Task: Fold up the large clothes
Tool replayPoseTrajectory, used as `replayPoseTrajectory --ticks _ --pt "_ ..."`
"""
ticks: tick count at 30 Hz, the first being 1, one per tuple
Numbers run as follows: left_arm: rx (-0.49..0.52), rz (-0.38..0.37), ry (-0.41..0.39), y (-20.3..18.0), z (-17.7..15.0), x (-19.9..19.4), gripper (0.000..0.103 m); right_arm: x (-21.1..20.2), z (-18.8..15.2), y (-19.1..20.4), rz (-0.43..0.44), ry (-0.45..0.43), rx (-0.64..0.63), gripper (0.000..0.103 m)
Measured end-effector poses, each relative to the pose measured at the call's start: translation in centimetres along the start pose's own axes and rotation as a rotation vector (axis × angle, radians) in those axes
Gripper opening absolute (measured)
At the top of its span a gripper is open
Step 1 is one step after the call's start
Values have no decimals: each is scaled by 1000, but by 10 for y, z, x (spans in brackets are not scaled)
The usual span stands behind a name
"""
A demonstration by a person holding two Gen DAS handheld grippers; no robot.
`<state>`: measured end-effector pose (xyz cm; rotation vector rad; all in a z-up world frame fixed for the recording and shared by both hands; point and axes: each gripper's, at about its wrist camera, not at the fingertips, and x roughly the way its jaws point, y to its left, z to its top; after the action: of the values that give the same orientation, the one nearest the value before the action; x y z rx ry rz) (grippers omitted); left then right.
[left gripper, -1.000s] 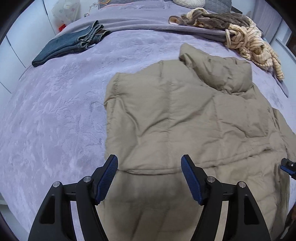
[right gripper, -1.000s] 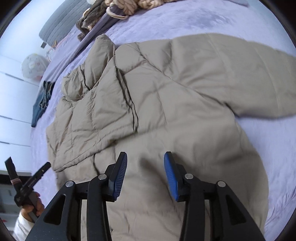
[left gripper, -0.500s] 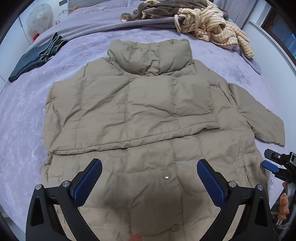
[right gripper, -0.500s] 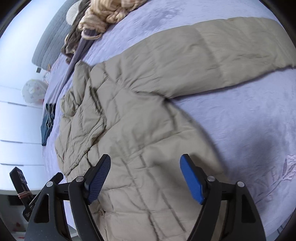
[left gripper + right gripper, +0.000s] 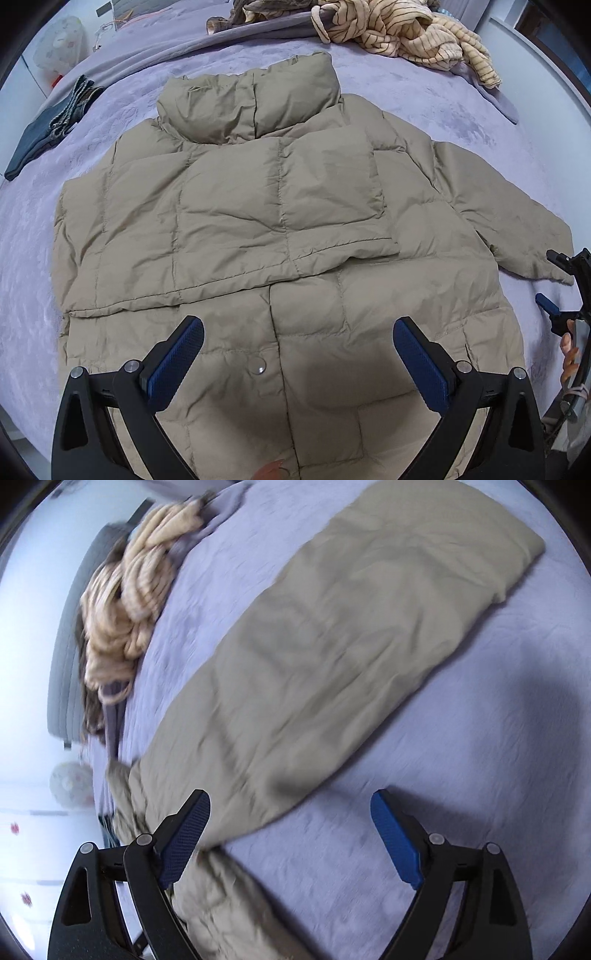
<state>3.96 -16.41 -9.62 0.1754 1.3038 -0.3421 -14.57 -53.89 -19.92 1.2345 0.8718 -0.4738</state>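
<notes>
The beige jacket (image 5: 280, 229) lies on the bed (image 5: 424, 96), one sleeve now folded across its chest; the left tongs (image 5: 298, 360) have let go and stand spread; the right tongs (image 5: 291, 834), still opening and empty, have swung toward the outstretched sleeve (image 5: 332, 646), probably the next fold.

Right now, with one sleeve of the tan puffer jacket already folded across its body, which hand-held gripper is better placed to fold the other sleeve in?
Probably the right hand-held gripper: its jaws are opening with nothing between them, right beside the outstretched sleeve. The left hand-held gripper hovers open over the jacket's hem, far from that sleeve.
</notes>
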Motion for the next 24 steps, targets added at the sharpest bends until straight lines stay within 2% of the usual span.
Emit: replayPoseTrajectory --ticks 4,6,14,16,17,18,19,24 --pt "8 8 -3 -8 7 3 103 8 26 -26 63 -40 148 103" --pt "11 6 -1 -12 10 5 103 12 39 -31 126 -50 170 103" --pt "-1 -4 -5 -12 19 12 103 21 73 -25 332 -64 295 101" --pt "-12 -18 10 -7 20 15 103 23 75 -23 371 -53 333 78" --pt "-17 -36 14 -3 21 15 103 25 75 -21 389 -41 336 41" --pt "-25 -40 8 0 21 13 103 28 76 -18 407 -20 329 11" --pt "-31 -38 -3 4 21 11 103 31 77 -11 424 -7 309 8" --pt "-73 -19 -53 27 26 -1 103 17 75 43 468 -18 145 8"
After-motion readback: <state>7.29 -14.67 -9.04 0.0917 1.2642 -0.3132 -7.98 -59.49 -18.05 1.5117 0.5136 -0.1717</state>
